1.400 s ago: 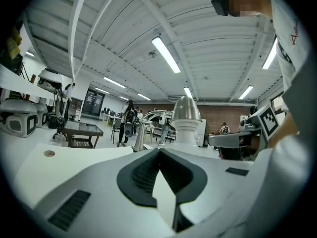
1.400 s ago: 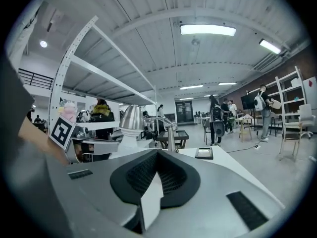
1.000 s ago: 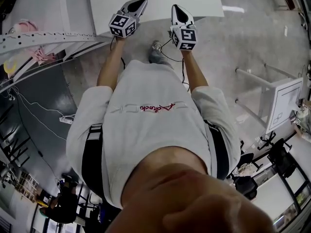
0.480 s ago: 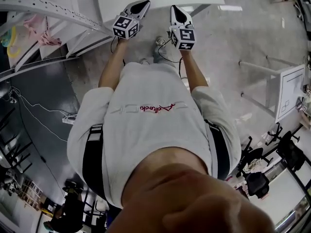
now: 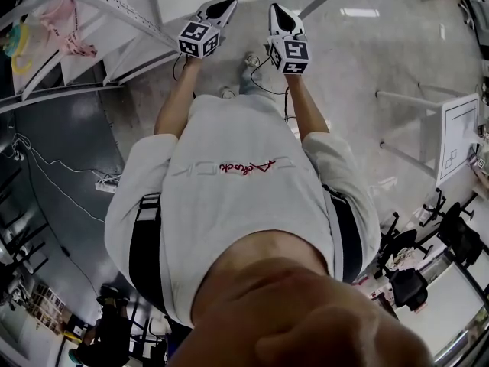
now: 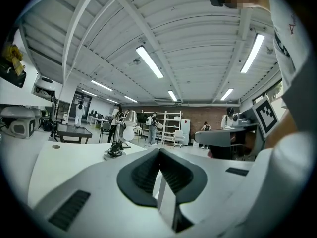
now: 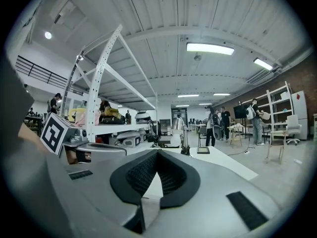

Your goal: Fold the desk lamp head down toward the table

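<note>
**A:** Fingers?

**B:** Together on both, nothing between them. The left gripper [image 6: 159, 151] and the right gripper [image 7: 157, 153] are held level, side by side.

**A:** Lamp?

**B:** The silver metal desk lamp with a white bulb [image 6: 128, 133] stands on the white tabletop [image 6: 62, 158], well ahead of both pairs of fingers. It's left of where the left fingers point and right of where the right fingers point, so roughly between the two. Nothing touches it.

**A:** Head?

**B:** The cone-shaped metal lamp head [image 7: 177, 124] sits high on the thin upright stem [image 7: 184, 136], well above the tabletop, with the bulb showing under it. It's too small to read the exact tilt.

**A:** Handling?

**B:** My guess is it's light overall. I expect a friction joint, stiff enough that pushing the head could drag or tip the whole lamp. The round base with a dark cable coiled on it [image 6: 114, 152] looks small. The shade is smooth metal, so it's probably slippery for the pads. The bulb is fragile and possibly hot.

**A:** Grip points?

**B:** One pair of fingers pins the stem low, near the base. The other takes the shade's rim or the neck behind it, never the bulb. Keep clear of the cable.
</note>
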Motion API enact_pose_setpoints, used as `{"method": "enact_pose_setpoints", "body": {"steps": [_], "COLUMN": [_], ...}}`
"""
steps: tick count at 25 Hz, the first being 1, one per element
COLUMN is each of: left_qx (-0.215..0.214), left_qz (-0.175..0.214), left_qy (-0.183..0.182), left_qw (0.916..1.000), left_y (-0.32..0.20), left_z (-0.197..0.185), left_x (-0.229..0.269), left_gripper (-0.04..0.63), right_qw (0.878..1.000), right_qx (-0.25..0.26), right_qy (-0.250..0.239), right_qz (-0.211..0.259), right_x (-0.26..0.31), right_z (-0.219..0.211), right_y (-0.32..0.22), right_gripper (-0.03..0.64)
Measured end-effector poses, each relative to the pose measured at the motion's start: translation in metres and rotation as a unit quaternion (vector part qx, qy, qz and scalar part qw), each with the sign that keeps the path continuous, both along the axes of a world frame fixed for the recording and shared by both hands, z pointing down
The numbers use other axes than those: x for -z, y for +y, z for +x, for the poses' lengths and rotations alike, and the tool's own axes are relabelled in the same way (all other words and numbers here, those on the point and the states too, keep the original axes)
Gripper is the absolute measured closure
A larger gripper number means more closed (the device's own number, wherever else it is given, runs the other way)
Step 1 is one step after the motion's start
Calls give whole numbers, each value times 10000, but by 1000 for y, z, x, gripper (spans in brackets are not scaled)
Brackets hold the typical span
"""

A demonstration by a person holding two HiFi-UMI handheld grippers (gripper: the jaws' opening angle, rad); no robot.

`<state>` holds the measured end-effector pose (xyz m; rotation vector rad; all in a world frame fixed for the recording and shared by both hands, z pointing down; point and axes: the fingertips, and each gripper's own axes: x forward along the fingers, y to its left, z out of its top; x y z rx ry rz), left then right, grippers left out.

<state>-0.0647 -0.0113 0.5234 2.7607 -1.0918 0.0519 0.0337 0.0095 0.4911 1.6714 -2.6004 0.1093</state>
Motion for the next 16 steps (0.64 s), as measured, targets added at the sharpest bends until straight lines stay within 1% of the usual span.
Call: {"method": "enact_pose_setpoints", "body": {"steps": [7,16], "left_qx": [-91,-143], "left_qz": [12,-11], "left_qy": [-66,-61], "left_qw": [9999,9999], "left_y": [7,12], "left_z": [7,8], "left_x": [0,-4], "left_gripper": [568,568], "right_qw": [10000,10000], "right_qx": [-18,-4], "right_qy": [45,39], "right_qz": [-2,-53], "right_x": [0,-8], "right_z": [6,5], "right_y": [7,14], "right_gripper": [600,600]}}
